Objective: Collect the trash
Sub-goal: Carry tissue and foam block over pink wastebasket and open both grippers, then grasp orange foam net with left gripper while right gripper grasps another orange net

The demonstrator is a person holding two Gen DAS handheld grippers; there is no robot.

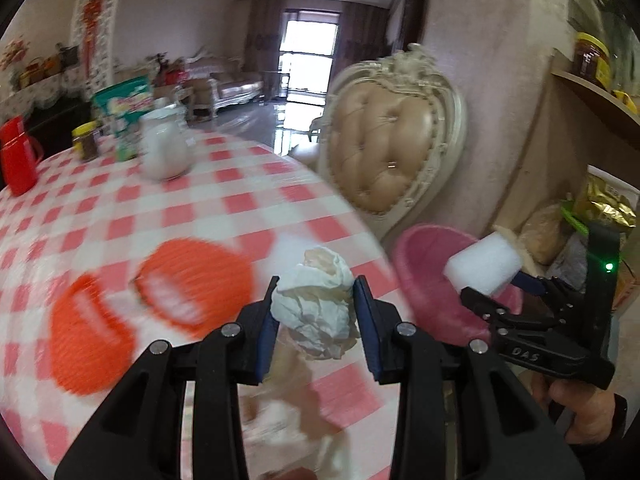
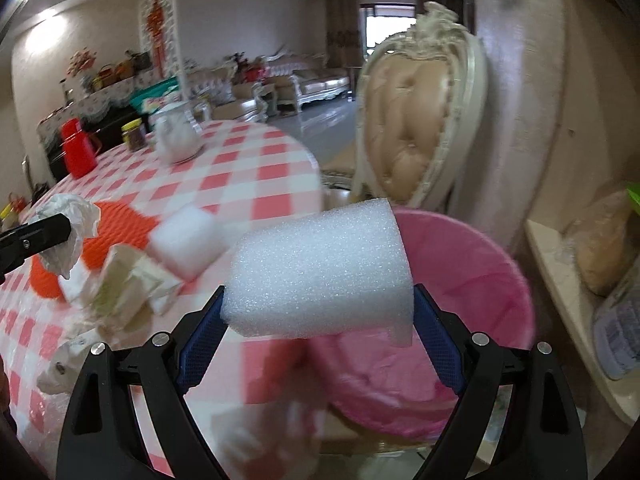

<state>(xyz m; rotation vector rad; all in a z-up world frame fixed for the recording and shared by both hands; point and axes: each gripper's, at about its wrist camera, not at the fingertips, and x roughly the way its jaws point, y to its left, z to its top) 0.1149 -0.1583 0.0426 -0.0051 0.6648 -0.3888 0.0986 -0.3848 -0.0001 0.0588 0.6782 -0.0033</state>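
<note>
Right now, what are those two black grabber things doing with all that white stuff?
A person is clearing trash off the round table with the red-and-white checked cloth. The left gripper is clamped on a crumpled white paper tissue, held above the table. The right gripper is squeezing a white foam block just beside the pink bin with its pink liner. Another foam piece and some paper scraps lie on the table.
</note>
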